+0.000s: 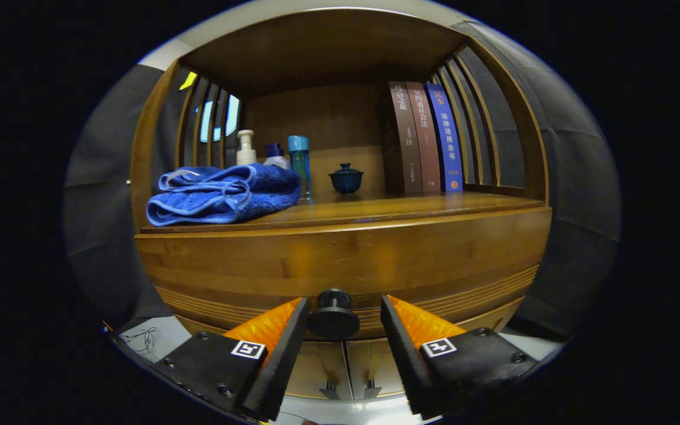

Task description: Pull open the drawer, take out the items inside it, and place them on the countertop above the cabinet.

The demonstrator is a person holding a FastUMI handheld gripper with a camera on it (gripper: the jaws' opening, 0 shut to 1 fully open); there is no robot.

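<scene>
A wooden cabinet stands in front of me, its drawer front point(340, 260) closed flush under the countertop point(411, 206). The drawer's round dark knob point(333, 316) sits between my two fingers. My gripper point(343, 319) is open: the left finger's edge lies close to the knob, the right finger stands a little apart from it. What lies inside the drawer is hidden.
On the countertop lie a folded blue towel point(222, 192), a white pump bottle point(246, 147), a blue-capped bottle point(299, 162), a small dark lidded cup point(346, 178) and three upright books point(425, 139). Slatted wooden sides and a top enclose the shelf. Lower cabinet doors point(346, 372) show under the drawer.
</scene>
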